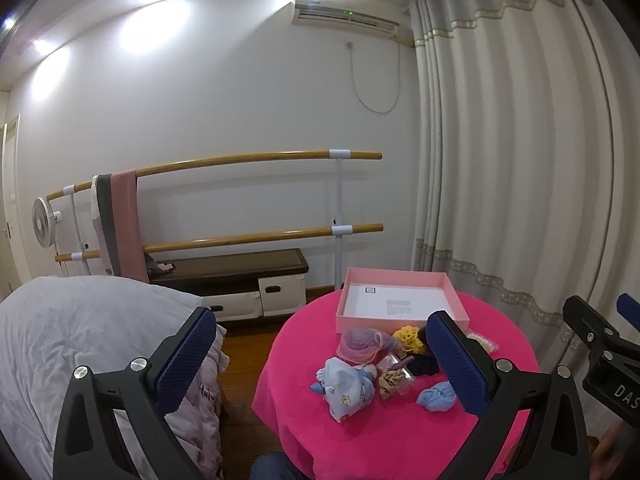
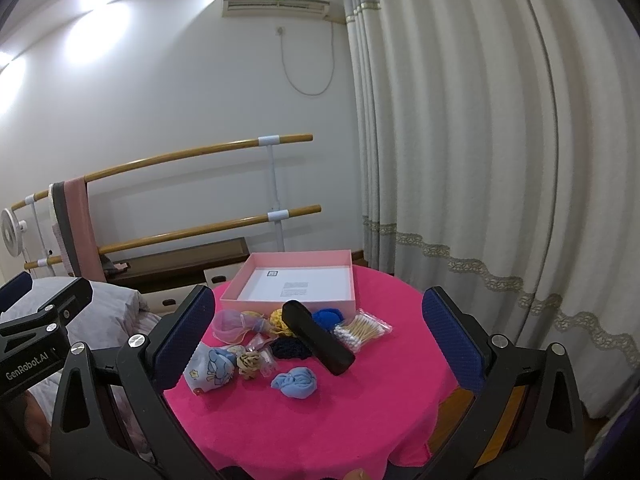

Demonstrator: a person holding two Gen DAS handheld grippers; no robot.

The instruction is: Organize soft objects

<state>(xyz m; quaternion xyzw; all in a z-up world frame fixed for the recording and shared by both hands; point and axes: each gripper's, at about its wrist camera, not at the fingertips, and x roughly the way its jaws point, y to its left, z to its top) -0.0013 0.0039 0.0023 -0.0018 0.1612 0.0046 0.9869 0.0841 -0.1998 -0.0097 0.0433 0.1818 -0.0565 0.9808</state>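
An empty pink box (image 1: 400,284) (image 2: 296,282) stands at the far side of a round table with a pink cloth (image 1: 384,432) (image 2: 320,408). In front of it lie soft items: a light blue cloth ball (image 2: 295,383) (image 1: 437,397), a cartoon-print cloth (image 2: 210,370) (image 1: 346,390), a pink mesh pouch (image 2: 232,325) (image 1: 362,344), a yellow scrunchie (image 1: 408,337), a dark scrunchie (image 2: 290,348), a blue one (image 2: 328,318) and a leopard one (image 2: 249,363). My left gripper (image 1: 320,360) and right gripper (image 2: 320,336) are both open and empty, held above the table's near side.
A black case (image 2: 316,338) and a bag of cotton swabs (image 2: 362,332) lie among the items. A bed with a grey quilt (image 1: 80,344) is left of the table. Curtains (image 2: 500,160) hang to the right. A ballet barre (image 1: 256,160) and low bench (image 1: 232,272) stand at the wall.
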